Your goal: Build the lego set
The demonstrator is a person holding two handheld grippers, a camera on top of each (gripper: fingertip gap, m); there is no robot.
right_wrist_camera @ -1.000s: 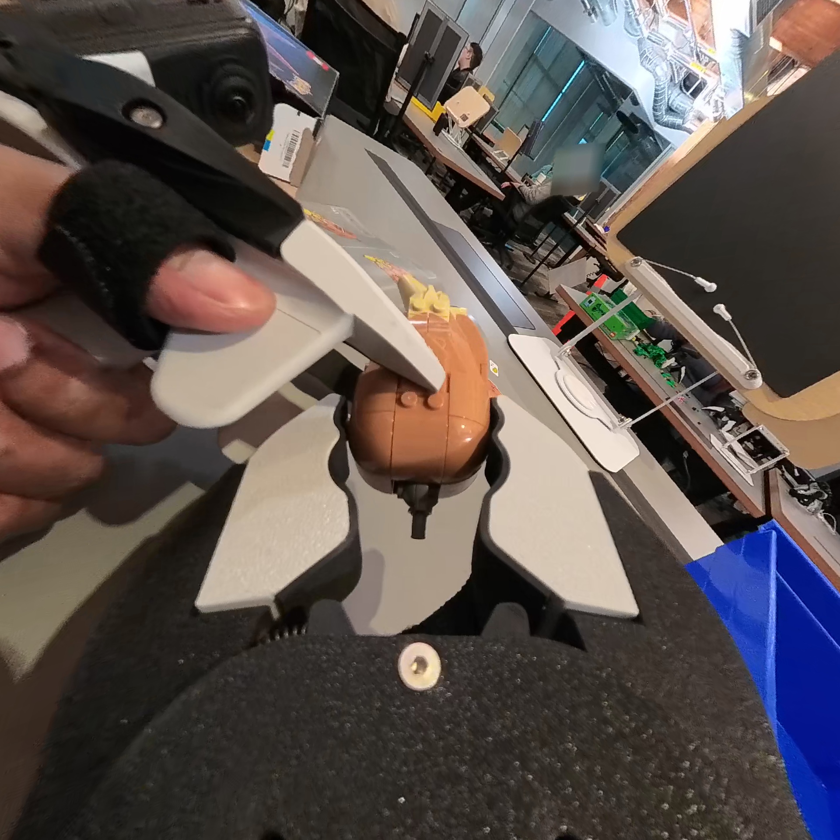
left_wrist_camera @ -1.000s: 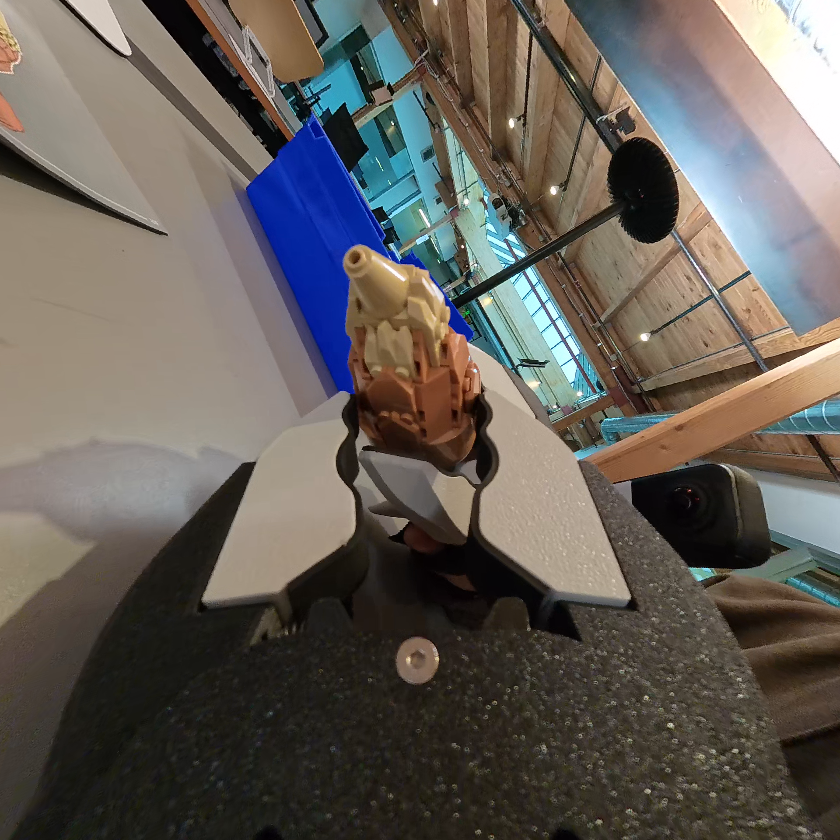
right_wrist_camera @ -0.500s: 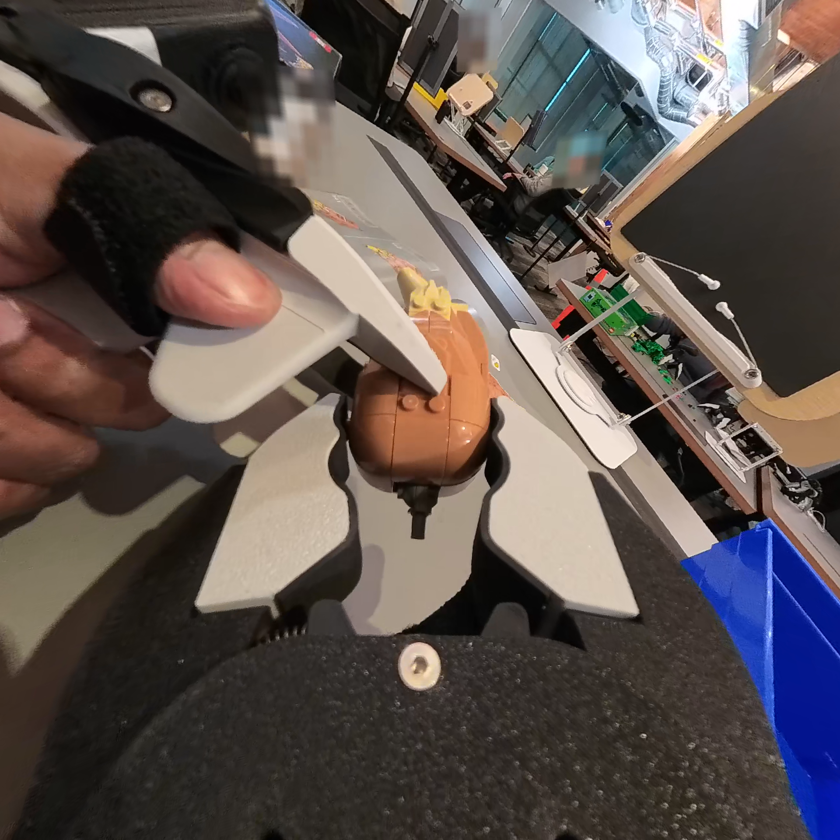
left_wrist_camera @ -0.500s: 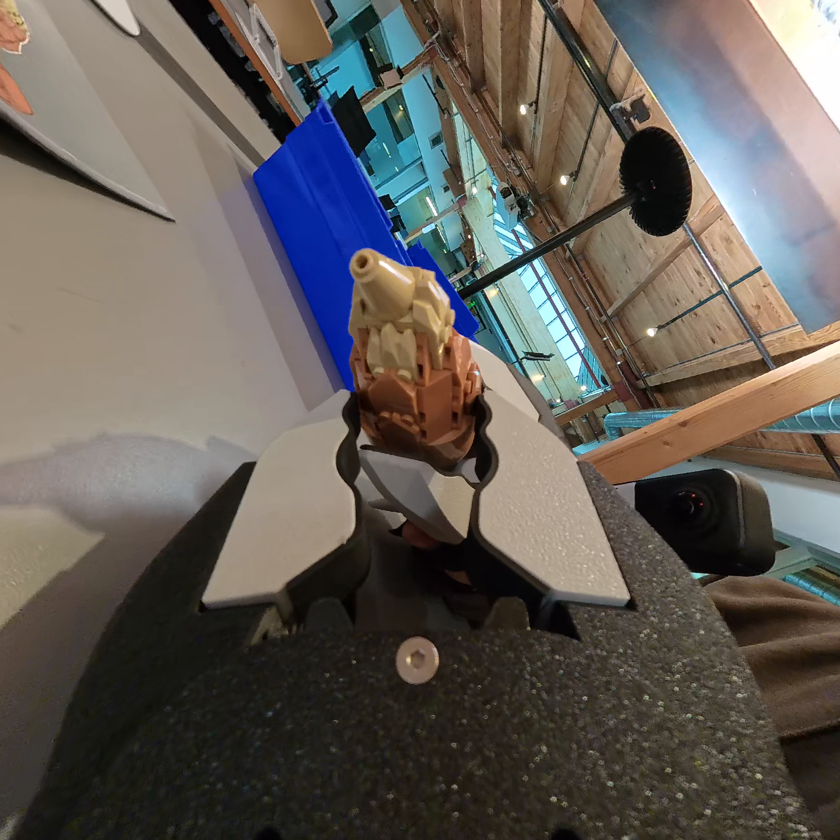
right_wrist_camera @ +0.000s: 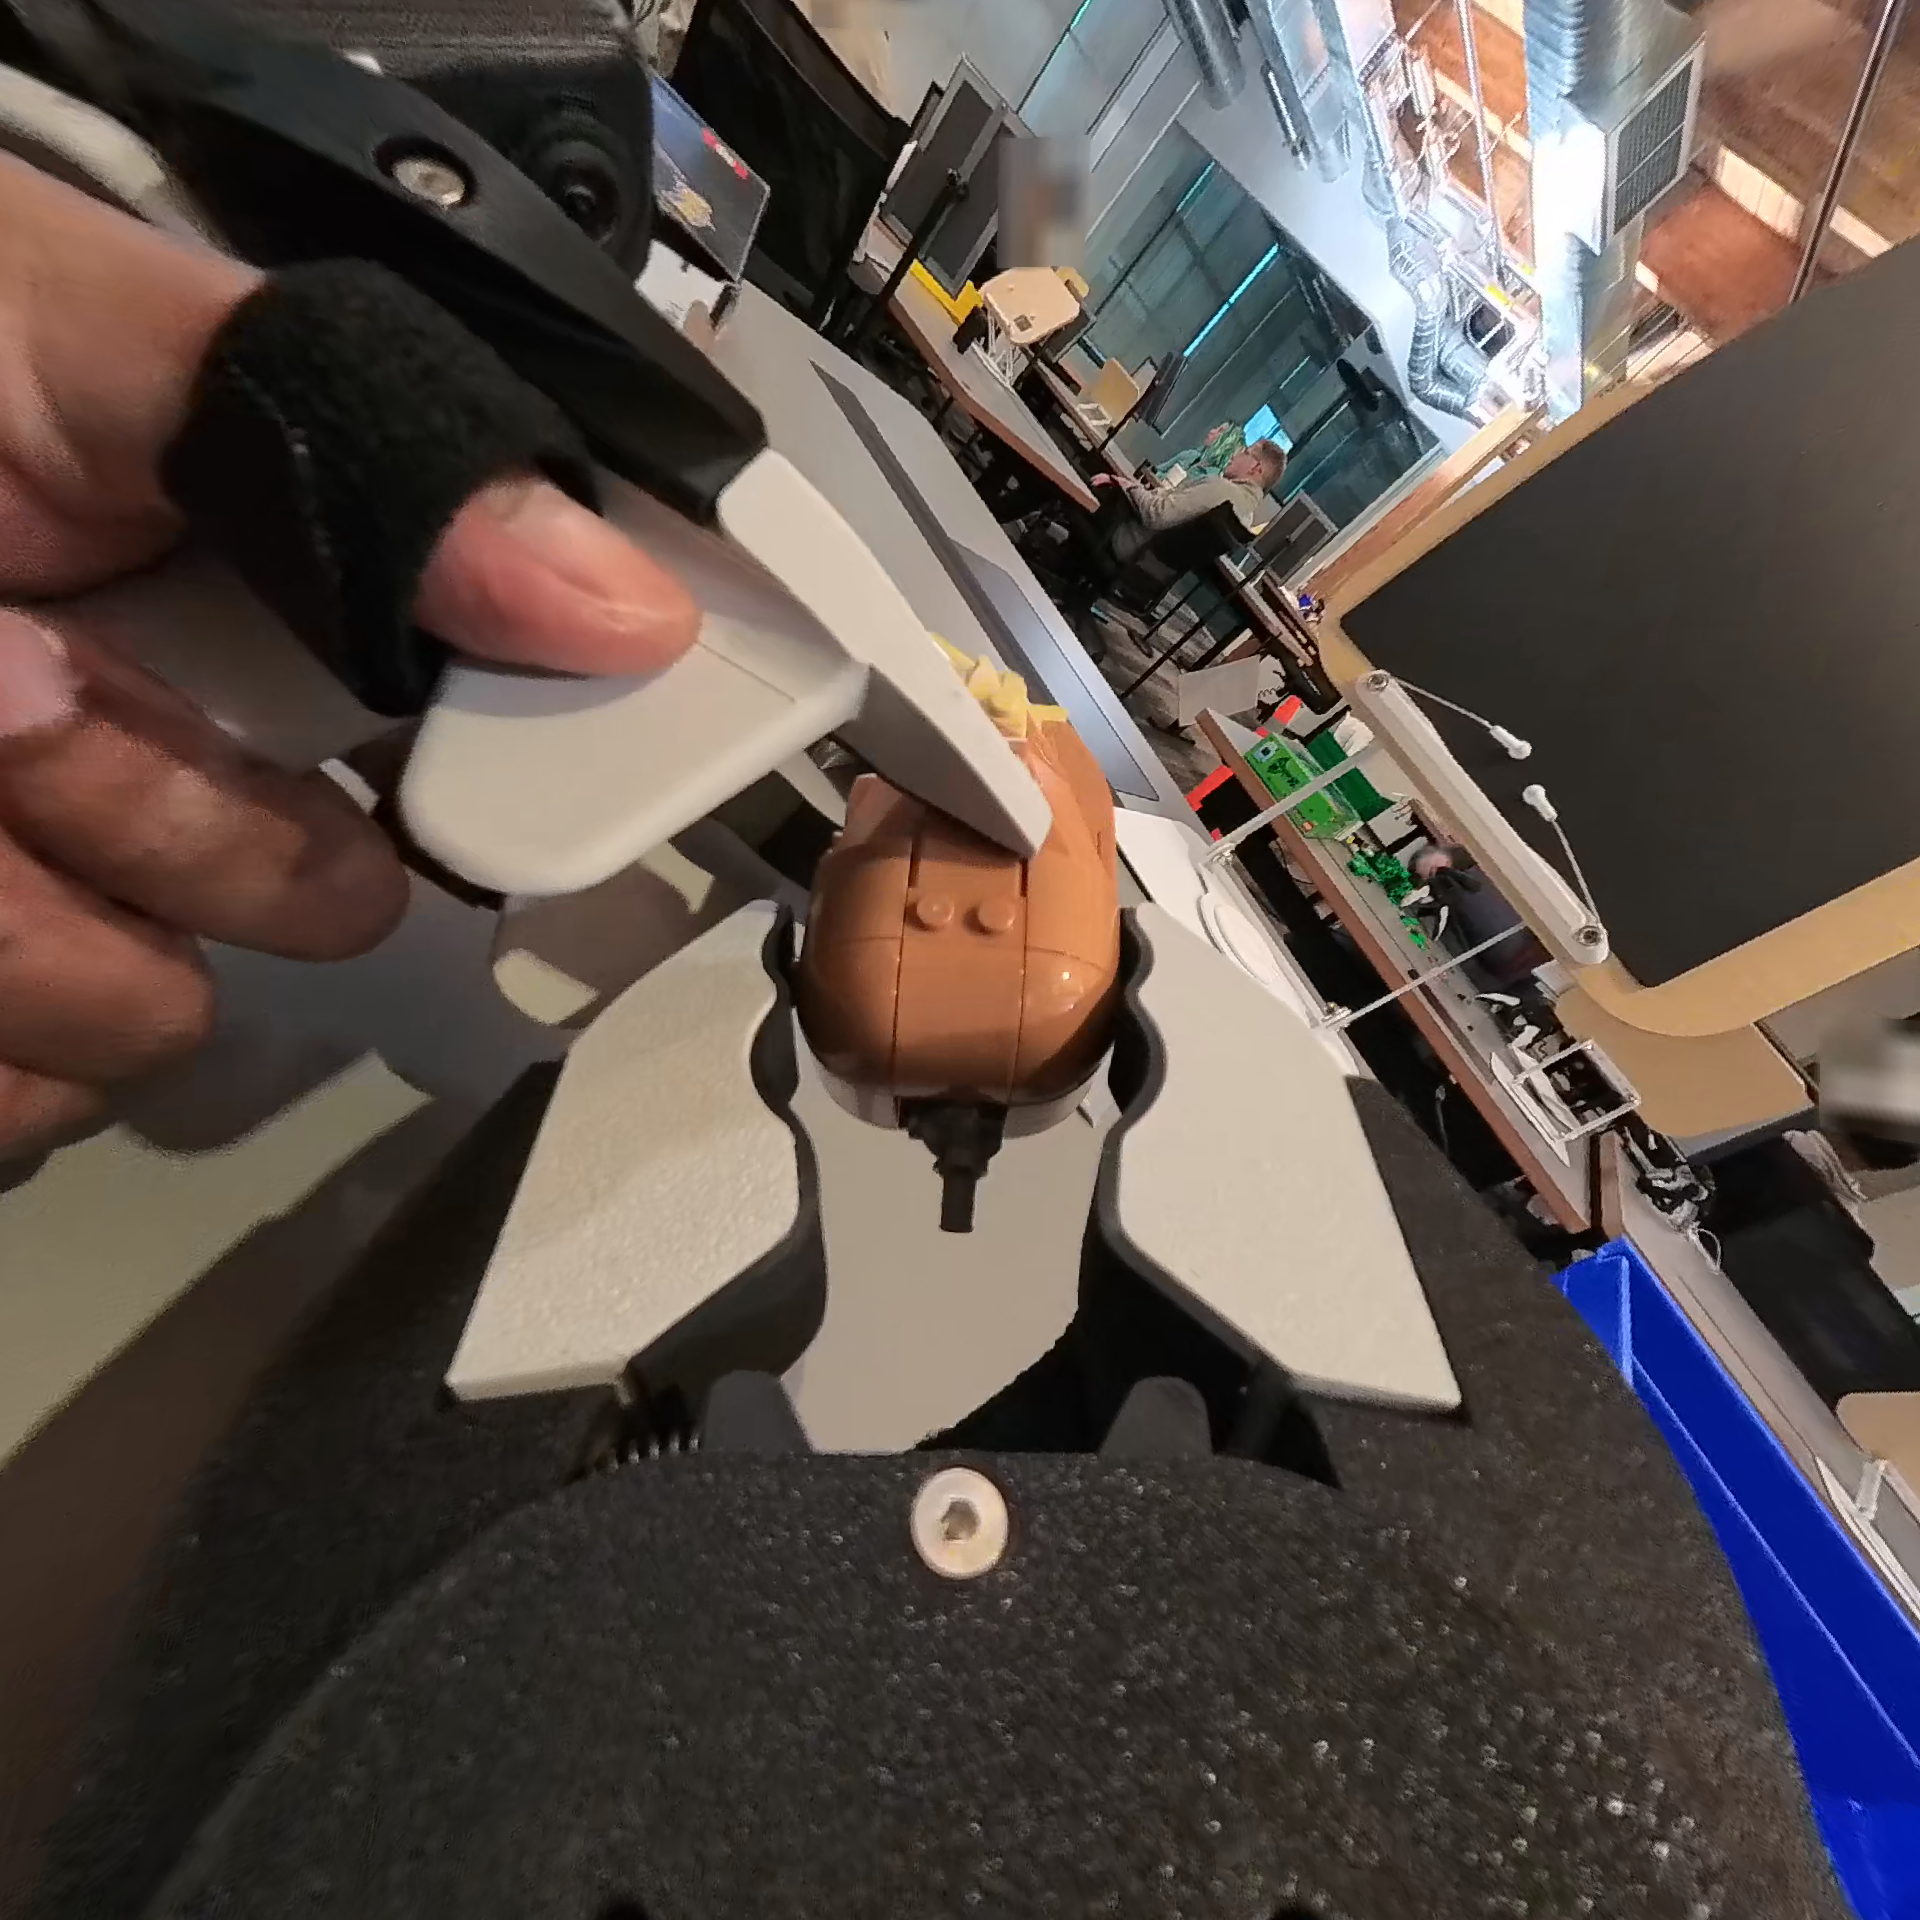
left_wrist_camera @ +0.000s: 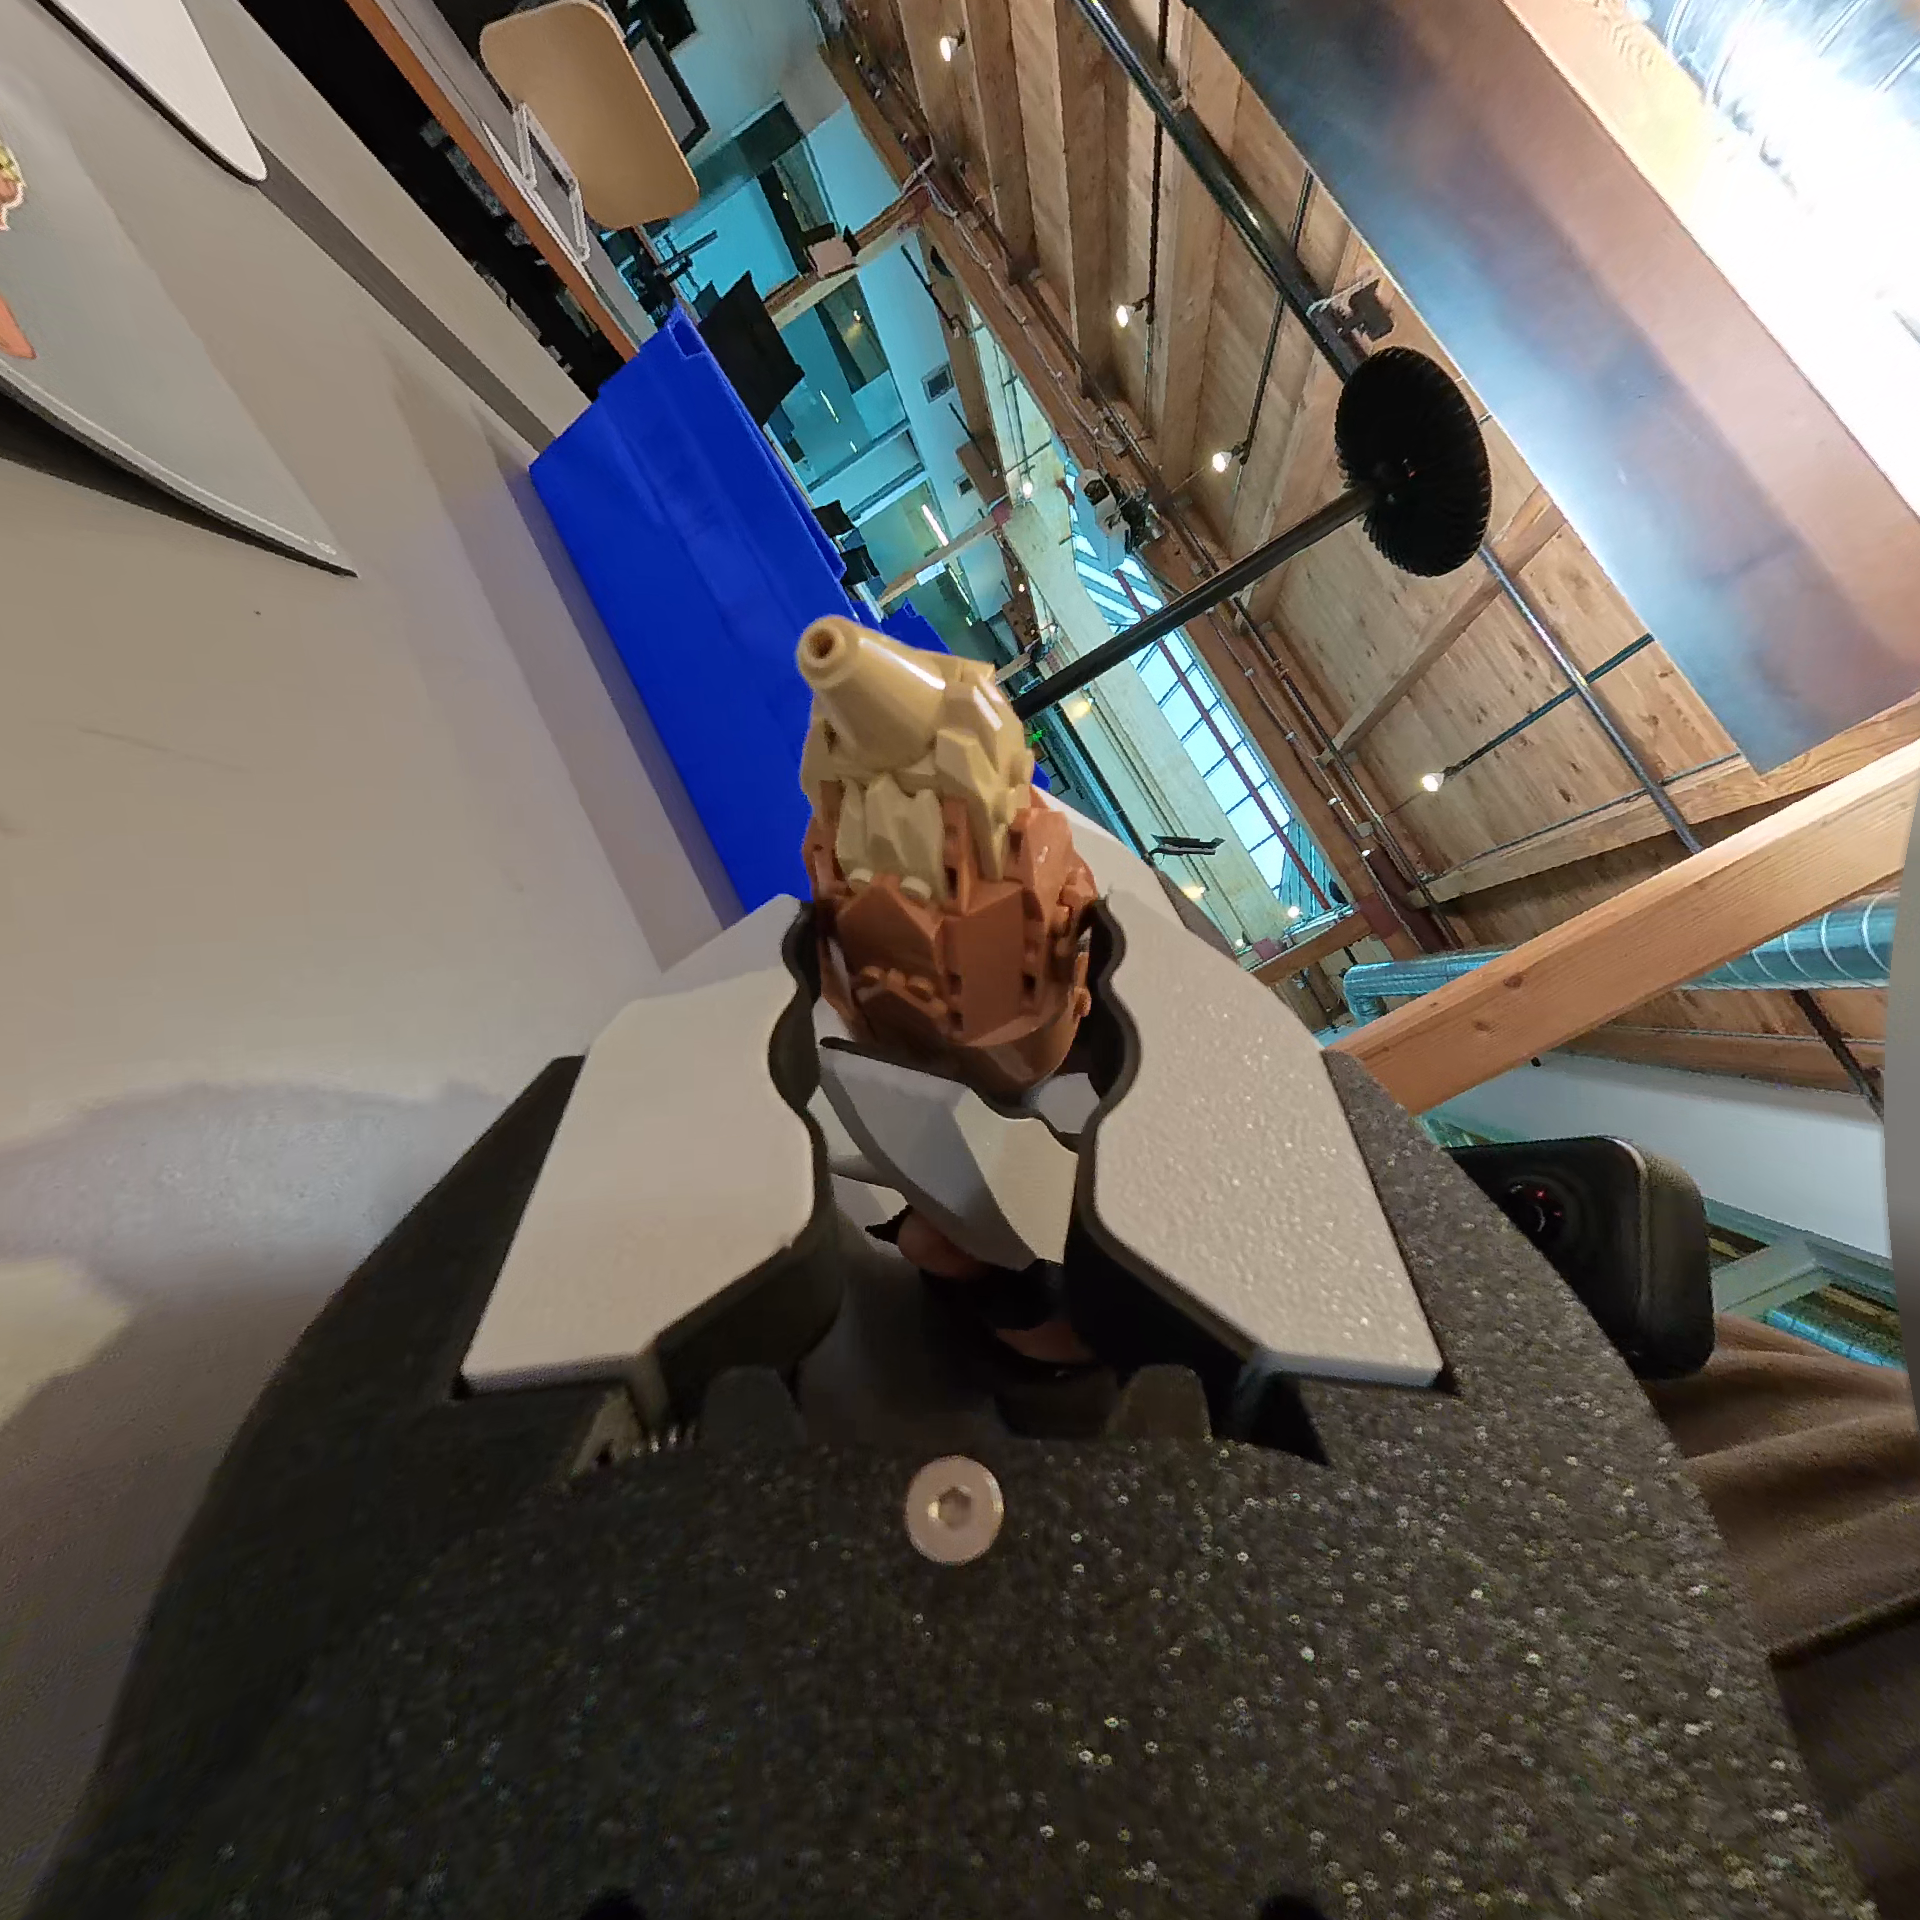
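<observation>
One brown lego model (left_wrist_camera: 951, 935) is clamped by both left gripper (left_wrist_camera: 951, 971) and right gripper (right_wrist_camera: 961, 997); blue bin (left_wrist_camera: 675, 582) and grey table (left_wrist_camera: 260, 779) are seen behind.

My left claw (left_wrist_camera: 951, 966) points forward and up, its two grey fingers (left_wrist_camera: 665, 1174) pinched in close with a narrow gap between the tips. My right claw (right_wrist_camera: 961, 987) is likewise nearly closed, fingers (right_wrist_camera: 1268, 1164) drawn in at the tips. In the right wrist view my left hand (right_wrist_camera: 208, 665) grips its handle at near left, one finger strapped in black, and my left claw's grey finger crosses just ahead of my right claw's tips.
</observation>
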